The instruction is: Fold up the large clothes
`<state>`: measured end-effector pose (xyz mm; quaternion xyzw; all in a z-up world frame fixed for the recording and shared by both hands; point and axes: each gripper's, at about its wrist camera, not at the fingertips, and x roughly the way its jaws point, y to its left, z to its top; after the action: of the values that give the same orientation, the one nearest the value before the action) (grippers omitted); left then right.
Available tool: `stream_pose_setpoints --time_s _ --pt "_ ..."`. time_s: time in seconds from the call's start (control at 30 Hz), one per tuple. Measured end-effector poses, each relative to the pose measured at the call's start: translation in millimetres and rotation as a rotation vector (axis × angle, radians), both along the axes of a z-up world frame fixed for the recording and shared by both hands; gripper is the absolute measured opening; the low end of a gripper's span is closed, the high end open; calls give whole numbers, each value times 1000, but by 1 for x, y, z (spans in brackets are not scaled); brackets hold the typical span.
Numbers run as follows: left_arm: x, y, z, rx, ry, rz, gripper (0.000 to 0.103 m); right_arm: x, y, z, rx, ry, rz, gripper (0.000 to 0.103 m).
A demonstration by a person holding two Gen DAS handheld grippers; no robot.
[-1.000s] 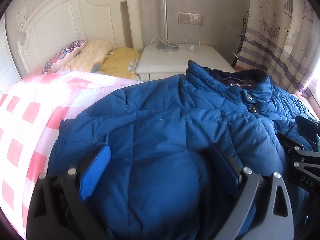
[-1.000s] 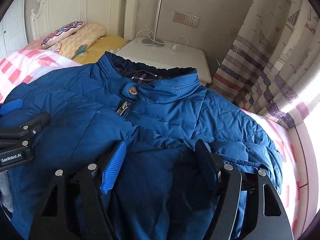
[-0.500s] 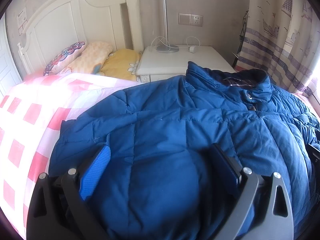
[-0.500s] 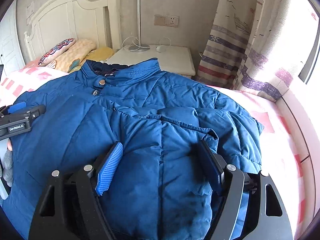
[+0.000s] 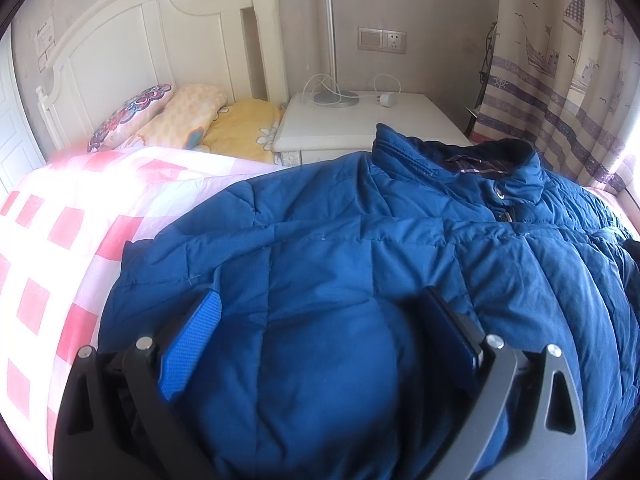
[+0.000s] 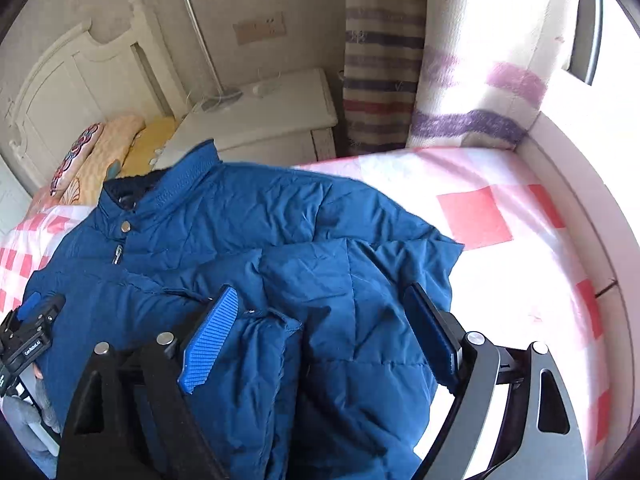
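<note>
- Our left gripper (image 5: 320, 320) hangs low over the quilted blue puffer jacket (image 5: 360, 248), jaws spread wide, with padded fabric bulging between the blue-padded fingers (image 5: 192, 344); whether the pads press into it we cannot tell.
- Our right gripper (image 6: 324, 324) also stands with jaws apart, straddling a sleeve (image 6: 352, 280) folded across the jacket's front and gripping nothing.
- In the right wrist view the left gripper shows at the far left edge, over the jacket's other side.
- The jacket lies front up on the pink-and-white checked bedspread (image 5: 60, 224), its snap-buttoned collar (image 5: 460, 160) toward the white bedside table (image 5: 360, 128).
- On that table stand a silver lamp pole with round base (image 5: 332, 40) and a white charger with cord (image 5: 386, 98).
- Patterned pillows (image 5: 180, 116) rest against the white panelled headboard (image 5: 140, 40); a cream curtain with purple stripes (image 5: 568, 80) hangs on the right.
</note>
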<state>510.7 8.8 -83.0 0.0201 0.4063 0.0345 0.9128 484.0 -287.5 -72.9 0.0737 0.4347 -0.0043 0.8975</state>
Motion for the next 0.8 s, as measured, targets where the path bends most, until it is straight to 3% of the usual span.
stream_pose_setpoints --time_s 0.1,0.23,0.3,0.8 --pt "0 0 0 0 -1 0 99 -35 41 23 -40 -139 132 82" --pt "0 0 1 1 -4 1 99 -56 97 -1 -179 -104 302 82" --pt "0 0 1 0 -5 0 99 -60 109 -22 -263 -107 316 81" --pt "-1 2 1 -17 -10 0 99 -47 88 -30 -134 -34 294 88"
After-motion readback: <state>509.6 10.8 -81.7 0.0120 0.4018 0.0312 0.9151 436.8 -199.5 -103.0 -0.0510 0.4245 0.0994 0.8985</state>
